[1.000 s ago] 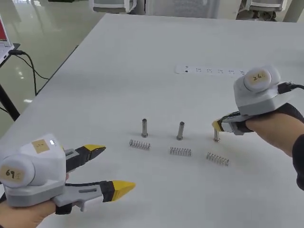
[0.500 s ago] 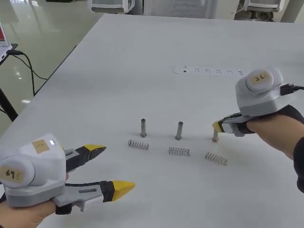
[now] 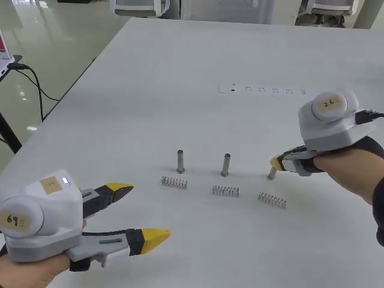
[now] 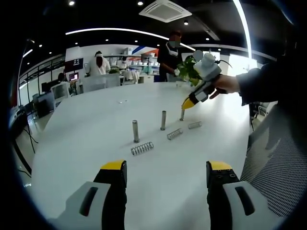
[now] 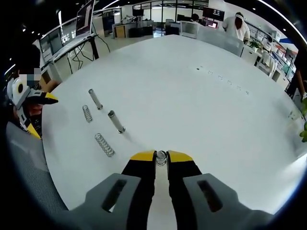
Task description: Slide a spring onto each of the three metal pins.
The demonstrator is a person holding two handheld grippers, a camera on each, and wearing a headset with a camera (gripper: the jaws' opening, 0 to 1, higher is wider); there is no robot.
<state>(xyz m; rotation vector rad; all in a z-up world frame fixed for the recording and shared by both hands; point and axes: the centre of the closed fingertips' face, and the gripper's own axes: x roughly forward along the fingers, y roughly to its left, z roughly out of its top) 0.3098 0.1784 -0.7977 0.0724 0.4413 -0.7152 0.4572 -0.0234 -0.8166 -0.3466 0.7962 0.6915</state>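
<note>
The right gripper (image 5: pixel 161 156) has its yellow-tipped jaws drawn almost together around the top of the right-hand upright grey metal pin (image 3: pixel 272 174). It seems to pinch the pin, though the contact is small in the right gripper view. A coiled steel spring (image 3: pixel 272 200) lies flat on the white table (image 3: pixel 180 72), just nearer the person than that pin. The left gripper (image 3: pixel 137 214) hangs with its jaws wide apart, holding nothing, well short of the left-hand coiled spring (image 3: pixel 174 182).

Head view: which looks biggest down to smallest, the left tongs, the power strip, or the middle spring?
1. left tongs, helped by being nearest the camera
2. power strip
3. middle spring
</note>
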